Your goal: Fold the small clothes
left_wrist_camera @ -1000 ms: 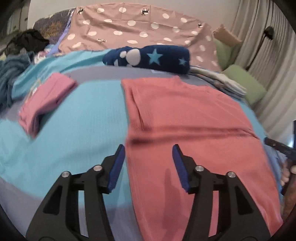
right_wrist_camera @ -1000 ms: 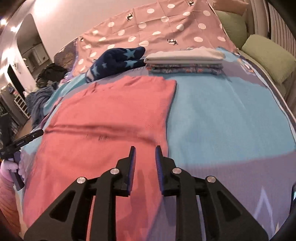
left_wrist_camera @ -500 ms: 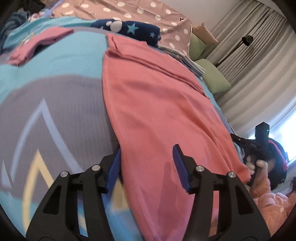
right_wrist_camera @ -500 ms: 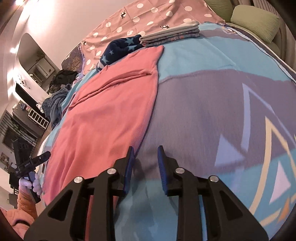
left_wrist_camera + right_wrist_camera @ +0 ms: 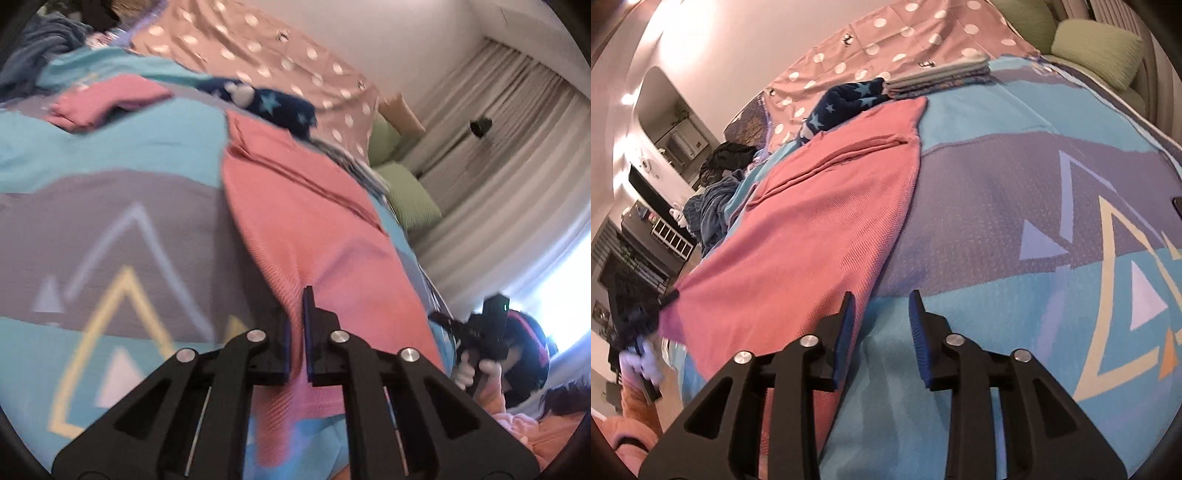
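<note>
A long salmon-pink garment (image 5: 317, 229) lies flat on the bed, reaching toward the pillows; it also shows in the right wrist view (image 5: 827, 229). My left gripper (image 5: 295, 325) is shut on the garment's near left edge, with fabric pinched between the blue pads. My right gripper (image 5: 881, 321) is open at the garment's near right edge, its left pad over the cloth and its right pad over the bedspread. In the right wrist view the left gripper (image 5: 661, 299) shows at the garment's far corner.
The blue and purple patterned bedspread (image 5: 1034, 206) covers the bed. A folded pink item (image 5: 103, 103), a navy star-print item (image 5: 846, 99) and a folded stack (image 5: 938, 75) lie near the polka-dot pillow (image 5: 886, 40). Green cushions (image 5: 410, 195) and curtains stand at the right.
My left gripper went from open to shut on the garment's edge. My right gripper opened from nearly shut. Both moved back to the garment's near end.
</note>
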A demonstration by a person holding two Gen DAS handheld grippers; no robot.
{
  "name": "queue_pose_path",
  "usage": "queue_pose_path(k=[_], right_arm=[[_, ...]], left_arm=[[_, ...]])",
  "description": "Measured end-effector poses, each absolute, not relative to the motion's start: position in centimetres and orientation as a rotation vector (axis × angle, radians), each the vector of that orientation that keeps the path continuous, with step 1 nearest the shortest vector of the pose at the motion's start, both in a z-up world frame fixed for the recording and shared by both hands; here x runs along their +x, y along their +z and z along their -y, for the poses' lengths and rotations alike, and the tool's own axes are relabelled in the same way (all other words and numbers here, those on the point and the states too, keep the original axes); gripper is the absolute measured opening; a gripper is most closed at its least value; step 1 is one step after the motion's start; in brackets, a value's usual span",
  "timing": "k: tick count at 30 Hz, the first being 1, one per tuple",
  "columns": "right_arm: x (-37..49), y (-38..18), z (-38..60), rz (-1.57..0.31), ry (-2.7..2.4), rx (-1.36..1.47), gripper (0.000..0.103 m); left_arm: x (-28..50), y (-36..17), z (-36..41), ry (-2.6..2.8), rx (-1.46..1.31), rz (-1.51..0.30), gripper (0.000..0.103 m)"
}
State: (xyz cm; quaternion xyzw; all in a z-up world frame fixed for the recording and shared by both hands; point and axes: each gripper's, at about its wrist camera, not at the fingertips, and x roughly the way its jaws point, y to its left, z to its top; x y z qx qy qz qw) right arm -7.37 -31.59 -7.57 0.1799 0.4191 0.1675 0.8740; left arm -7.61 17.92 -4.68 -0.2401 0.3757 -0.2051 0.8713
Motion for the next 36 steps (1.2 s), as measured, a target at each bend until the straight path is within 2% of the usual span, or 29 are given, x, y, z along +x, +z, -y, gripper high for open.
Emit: queue_pose_path(k=[7, 8, 9, 10, 13, 18, 20, 22, 24, 25, 26, 27, 28, 29, 36], right_arm=[[-8.9, -8.2, 31.6, -0.926, 0.396, 0.421, 0.041], [-9.3, -8.3, 31.6, -0.933, 0.412, 0.423, 0.041], [-10.0, -8.2, 31.5, -0.943, 0.433, 0.423, 0.041], [-10.6, -8.1, 31.5, -0.946, 0.444, 0.416, 0.041], [-12.6, -7.5, 30.6, -0.944, 0.468, 0.351, 0.042], [-16.1, -6.8, 26.4, -0.941, 0.559, 0.125, 0.055], [-17.2, -6.8, 24.4, -0.929, 0.571, -0.006, 0.066], [-17.6, -7.4, 22.0, -0.893, 0.517, -0.167, 0.068], [-16.9, -8.4, 21.4, -0.887, 0.426, -0.187, 0.068], [-16.4, -8.5, 21.8, -0.874, 0.381, -0.155, 0.062], [-16.1, -8.3, 22.8, -0.847, 0.346, -0.091, 0.037], [-16.1, -8.0, 23.7, -0.838, 0.333, -0.037, 0.021], [-16.1, -7.6, 25.2, -0.823, 0.318, 0.040, 0.005], [-16.6, -6.8, 26.8, -0.782, 0.295, 0.094, 0.005], [-19.8, -2.8, 28.4, -0.636, 0.404, 0.063, 0.004]], left_arm=[[-7.5, -8.1, -17.7, -0.399, -0.510, -0.878, 0.004], [-7.5, -8.7, -17.4, -0.392, -0.510, -0.898, 0.010], [-7.6, -8.9, -17.7, -0.382, -0.509, -0.909, 0.025], [-7.6, -9.3, -17.7, -0.365, -0.509, -0.920, 0.030], [-8.1, -9.5, -18.0, -0.368, -0.534, -0.910, 0.032], [-8.4, -9.9, -18.1, -0.376, -0.543, -0.909, 0.035], [-8.3, -10.0, -18.1, -0.381, -0.555, -0.908, 0.035], [-8.5, -10.2, -18.4, -0.386, -0.558, -0.906, 0.036], [-8.5, -10.2, -18.4, -0.387, -0.557, -0.905, 0.036], [-8.6, -10.2, -18.4, -0.387, -0.557, -0.906, 0.036], [-8.6, -10.2, -18.3, -0.387, -0.556, -0.906, 0.034], [-8.6, -10.1, -18.3, -0.387, -0.552, -0.904, 0.032], [-8.7, -10.1, -18.3, -0.384, -0.543, -0.898, 0.024], [-8.9, -10.1, -18.3, -0.401, -0.554, -0.896, 0.003], [-9.6, -8.9, -17.8, -0.488, -0.601, -0.861, 0.003]])
